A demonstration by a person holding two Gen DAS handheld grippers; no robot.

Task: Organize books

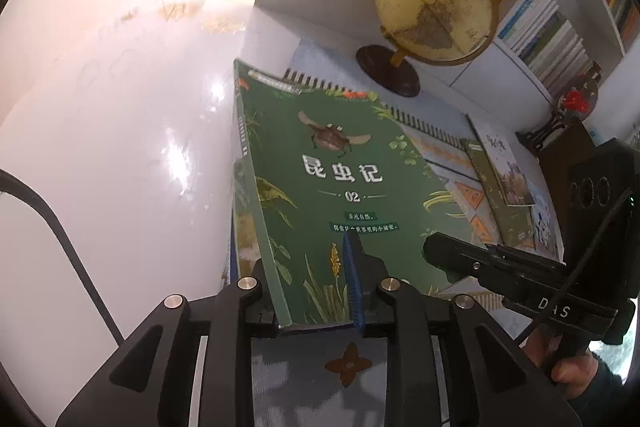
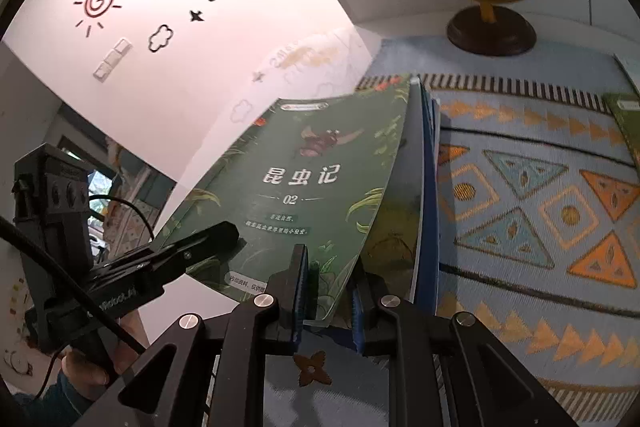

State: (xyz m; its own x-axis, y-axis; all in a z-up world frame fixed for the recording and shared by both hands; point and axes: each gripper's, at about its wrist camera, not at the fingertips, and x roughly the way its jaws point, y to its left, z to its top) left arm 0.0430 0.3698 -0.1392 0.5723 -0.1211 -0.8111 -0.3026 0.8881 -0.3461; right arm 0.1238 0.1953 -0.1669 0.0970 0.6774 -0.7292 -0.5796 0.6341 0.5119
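Observation:
A green book (image 1: 340, 167) with a beetle on its cover lies tilted on top of other books (image 2: 426, 187) at the left edge of a patterned mat (image 2: 540, 187). My left gripper (image 1: 308, 255) straddles the book's spine edge. Its blue right pad (image 1: 352, 267) lies on the cover, its other finger is hidden under the book, and the jaws stand slightly apart. My right gripper (image 2: 328, 267) is shut on the near right corner of the green book (image 2: 304, 179), whose cover bows upward. Each gripper appears in the other's view: right gripper (image 1: 440, 251), left gripper (image 2: 224, 231).
A yellow globe (image 1: 436, 7) on a dark round foot stands at the back of the mat. Two more books (image 1: 504, 179) lie on the mat's right side. Behind is a white bookshelf (image 1: 552, 39), and a glossy white tabletop (image 1: 140, 147) spreads to the left.

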